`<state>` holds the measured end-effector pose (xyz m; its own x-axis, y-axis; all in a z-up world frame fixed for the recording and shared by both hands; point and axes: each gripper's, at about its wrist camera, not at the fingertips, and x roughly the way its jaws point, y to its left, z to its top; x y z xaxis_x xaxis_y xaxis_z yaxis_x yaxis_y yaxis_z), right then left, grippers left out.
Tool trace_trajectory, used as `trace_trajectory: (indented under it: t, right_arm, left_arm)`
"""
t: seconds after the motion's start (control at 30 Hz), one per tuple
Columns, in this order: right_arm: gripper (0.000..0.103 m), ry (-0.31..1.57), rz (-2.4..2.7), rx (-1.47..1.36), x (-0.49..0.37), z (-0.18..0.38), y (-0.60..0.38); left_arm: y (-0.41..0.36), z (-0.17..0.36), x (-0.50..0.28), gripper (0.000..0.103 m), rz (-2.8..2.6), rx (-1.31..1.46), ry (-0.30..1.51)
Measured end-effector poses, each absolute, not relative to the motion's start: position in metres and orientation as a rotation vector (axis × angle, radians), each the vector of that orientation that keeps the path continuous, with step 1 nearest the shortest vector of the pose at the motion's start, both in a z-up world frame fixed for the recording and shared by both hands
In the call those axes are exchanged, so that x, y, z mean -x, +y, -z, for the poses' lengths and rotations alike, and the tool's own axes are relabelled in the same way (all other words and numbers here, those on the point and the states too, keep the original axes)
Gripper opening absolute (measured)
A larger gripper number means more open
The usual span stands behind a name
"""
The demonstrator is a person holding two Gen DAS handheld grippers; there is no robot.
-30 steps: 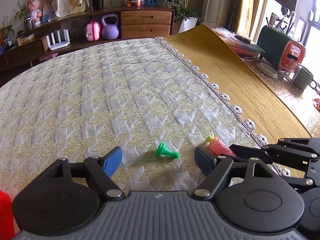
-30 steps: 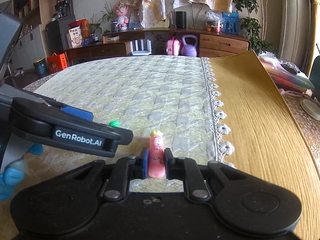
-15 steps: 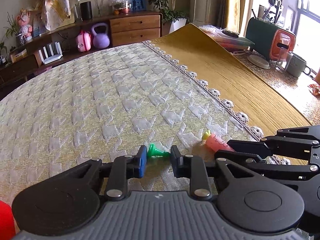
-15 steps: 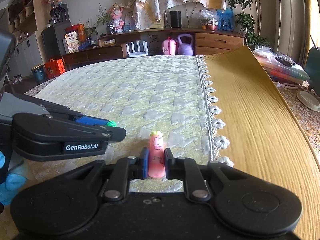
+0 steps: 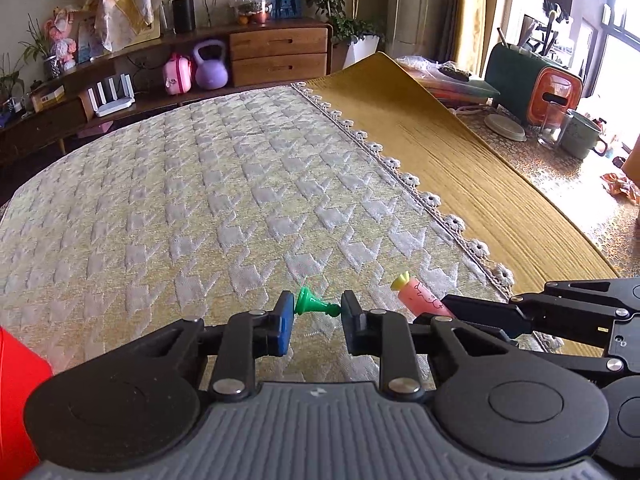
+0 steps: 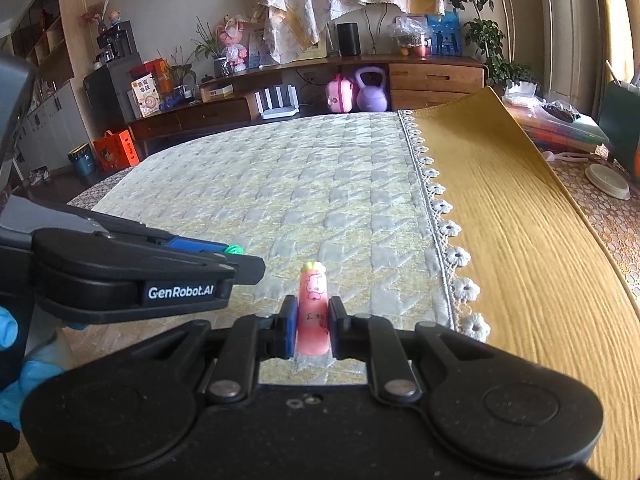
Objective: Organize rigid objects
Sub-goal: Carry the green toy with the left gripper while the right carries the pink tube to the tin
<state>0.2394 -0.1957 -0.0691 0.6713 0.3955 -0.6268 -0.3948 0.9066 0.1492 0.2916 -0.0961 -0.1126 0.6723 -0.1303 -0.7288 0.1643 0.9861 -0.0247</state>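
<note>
A small green chess-pawn-shaped piece (image 5: 314, 305) lies sideways between the fingers of my left gripper (image 5: 316, 310), which is shut on it, base against the left pad and head against the right pad. Its green tip shows in the right wrist view (image 6: 234, 249). My right gripper (image 6: 313, 322) is shut on a pink carrot-shaped toy (image 6: 314, 308) with a yellow-green top, which also shows in the left wrist view (image 5: 418, 300). Both grippers sit low over the pale patterned cloth (image 5: 240, 200), the right one just to the right of the left one.
A mustard cloth (image 5: 460, 168) with a lace edge covers the right part of the table. A green holder, an orange box, a glass and a mug (image 5: 580, 136) stand at the far right. A red object (image 5: 16, 400) sits at the left edge.
My left gripper closed from wide open onto the green piece and lifted it slightly. My right gripper stayed shut on the pink toy, nearly still.
</note>
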Motion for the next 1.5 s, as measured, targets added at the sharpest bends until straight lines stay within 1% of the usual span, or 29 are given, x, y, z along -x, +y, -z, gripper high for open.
trace_trajectory:
  t: [0.4, 0.83, 1.17, 1.5]
  right_arm:
    - [0.015, 0.687, -0.478, -0.019, -0.198, 0.033, -0.173]
    - [0.015, 0.645, -0.571, 0.050, -0.165, -0.003, -0.118]
    - [0.015, 0.647, -0.666, 0.088, -0.145, -0.011, -0.057]
    - [0.015, 0.684, -0.713, 0.118, -0.152, -0.005, 0.001]
  left_arm:
    - [-0.069, 0.075, -0.239, 0.025, 0.136, 0.013, 0.805]
    - [-0.004, 0.043, -0.182, 0.025, 0.056, 0.085, 0.768]
    - [0.063, 0.037, -0.140, 0.025, -0.013, 0.133, 0.759]
    - [0.123, 0.046, -0.112, 0.025, -0.083, 0.168, 0.782]
